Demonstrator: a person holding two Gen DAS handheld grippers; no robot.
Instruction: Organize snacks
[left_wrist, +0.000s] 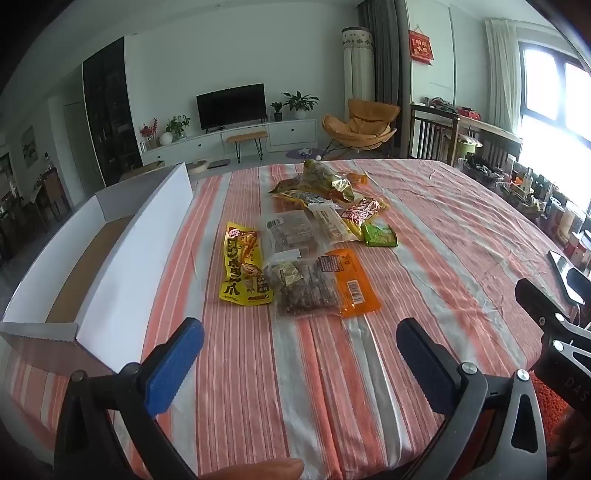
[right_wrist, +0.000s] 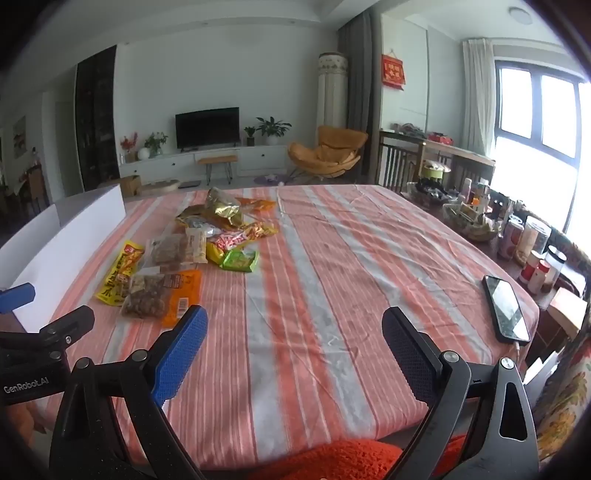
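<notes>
Covering the table: one orange, white and grey striped cloth (left_wrist: 424, 221). Long white cardboard box with brown floor (left_wrist: 110, 251), open-topped, at the table's left edge. Heap of assorted snack packets (left_wrist: 306, 240), loose, mid-table toward the far edge, just right of the box; nearest the near edge lie a yellow packet (left_wrist: 242, 266), a clear packet of brown pieces (left_wrist: 304, 291) and an orange packet (left_wrist: 354, 284). Black phone (right_wrist: 506, 310), flat, at the right edge. Left gripper (left_wrist: 299, 354): jaws wide apart, holding nothing. Right gripper (right_wrist: 295, 343): likewise spread, empty, over bare cloth.
</notes>
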